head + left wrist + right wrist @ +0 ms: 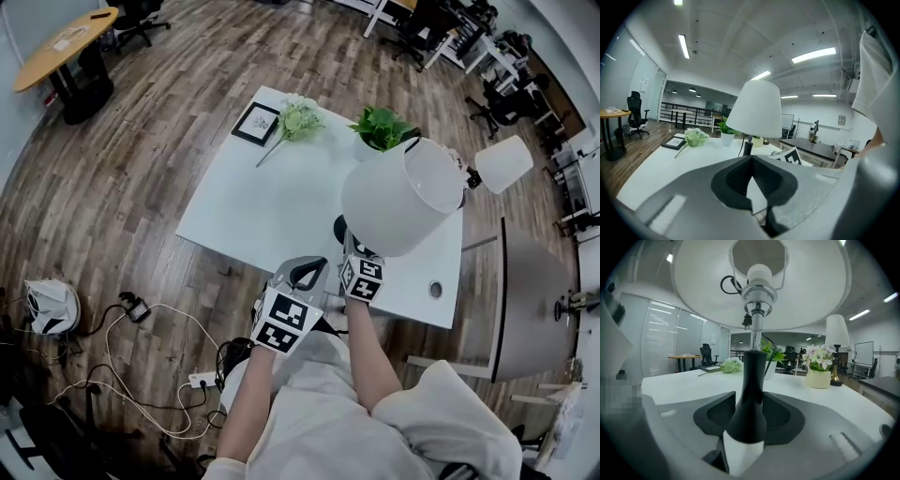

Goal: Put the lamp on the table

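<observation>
The lamp has a wide white shade (403, 197) on a black stem (753, 394). My right gripper (362, 274) is shut on that stem low down, and the shade (759, 282) with its bulb socket stands straight above the jaws. The lamp's dark base (339, 228) shows over the white table (253, 202) near its front edge; I cannot tell whether it rests there. My left gripper (286, 314) hovers at the table's front edge, shut with nothing in it. From it I see the lamp (754, 110) just ahead and the right gripper's marker cube (790, 154).
On the table's far side are a framed picture (255, 123), a bunch of pale flowers (298, 119), a green plant in a white pot (380, 129) and a second small lamp (503, 164). A grey desk (525, 300) stands at the right. Cables (141, 356) lie on the floor.
</observation>
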### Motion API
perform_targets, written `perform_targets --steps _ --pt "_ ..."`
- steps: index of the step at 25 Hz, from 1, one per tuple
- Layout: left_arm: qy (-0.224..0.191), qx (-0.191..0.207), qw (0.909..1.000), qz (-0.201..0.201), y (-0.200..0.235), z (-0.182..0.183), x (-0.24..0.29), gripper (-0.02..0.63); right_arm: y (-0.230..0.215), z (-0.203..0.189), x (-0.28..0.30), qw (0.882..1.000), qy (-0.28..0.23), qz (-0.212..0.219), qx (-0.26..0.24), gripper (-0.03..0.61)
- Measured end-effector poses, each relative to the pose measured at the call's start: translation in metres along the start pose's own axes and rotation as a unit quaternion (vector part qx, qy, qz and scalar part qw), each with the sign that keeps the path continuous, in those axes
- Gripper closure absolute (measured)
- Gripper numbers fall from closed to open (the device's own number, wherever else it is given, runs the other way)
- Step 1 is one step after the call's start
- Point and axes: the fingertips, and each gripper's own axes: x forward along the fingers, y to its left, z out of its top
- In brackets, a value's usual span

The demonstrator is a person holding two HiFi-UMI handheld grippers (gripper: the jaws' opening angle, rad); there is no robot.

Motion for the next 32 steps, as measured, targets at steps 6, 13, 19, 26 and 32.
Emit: perform_targets --steps 6,13,19,26,32 --pt "-0.005 -0.02 0.9995 0.022 -0.019 0.017 -0.031 0.612 0.03 0.001 -0.051 0.999 0.002 0.038 -0.009 0.396" --pt "-0.007 -0.038 0.9981 0.048 -0.033 0.034 -0.06 0.612 0.047 0.019 -0.114 0.999 -0.013 0.043 0.031 0.399" --pt "0.011 -0.018 0.9992 0.035 -0.063 0.038 -0.072 0.612 0.038 0.041 -0.178 0.996 -0.048 0.039 0.066 0.399" --pt "0.04 0.012 0.9988 0.027 -0.094 0.042 -0.063 0.612 0.008 0.073 -0.211 0.992 -0.081 0.047 0.083 0.402" --pt "0.029 0.015 0.9978 0.058 -0.102 0.057 -0.06 0.612 -0.01 0.088 -0.243 0.989 -0.084 0.1 0.063 0.403"
